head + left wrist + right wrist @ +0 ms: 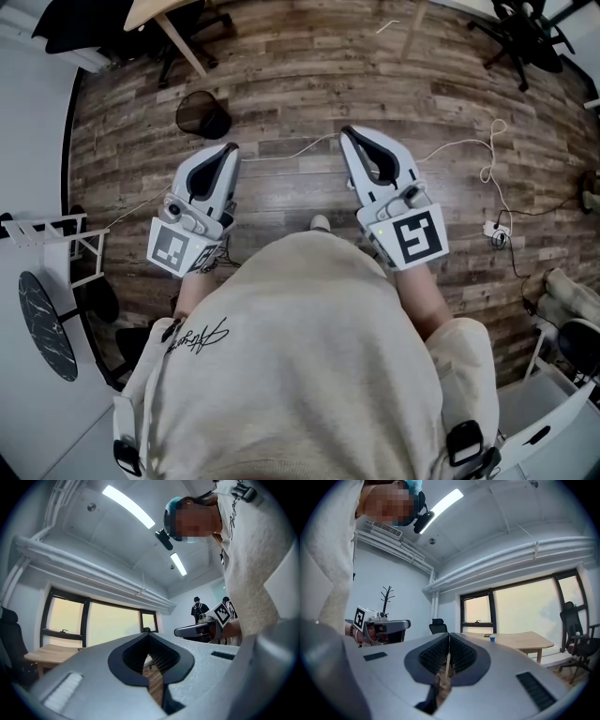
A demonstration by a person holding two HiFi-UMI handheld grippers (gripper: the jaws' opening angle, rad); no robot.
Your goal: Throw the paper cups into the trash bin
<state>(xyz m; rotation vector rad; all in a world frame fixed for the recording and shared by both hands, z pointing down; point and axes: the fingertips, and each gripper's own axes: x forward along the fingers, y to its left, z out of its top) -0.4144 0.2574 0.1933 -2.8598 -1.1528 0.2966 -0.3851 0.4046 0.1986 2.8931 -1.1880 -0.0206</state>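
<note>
A black mesh trash bin (202, 114) stands on the wooden floor, ahead of my left gripper (226, 149) and slightly to its left. My right gripper (351, 132) is held beside the left one, and both point forward at waist height. Each one's jaws are shut with nothing between them, as the left gripper (149, 634) and the right gripper (449, 635) show in their own views. A small blue cup (492, 639) sits on a wooden table (520, 641) far off by the windows. I see no other cup.
Cables and a power strip (497, 232) lie on the floor at the right. Office chairs (520, 33) and wooden table legs (183, 45) stand at the far side. A round dark table (47, 323) is at the left. A person (198, 609) stands in the distance.
</note>
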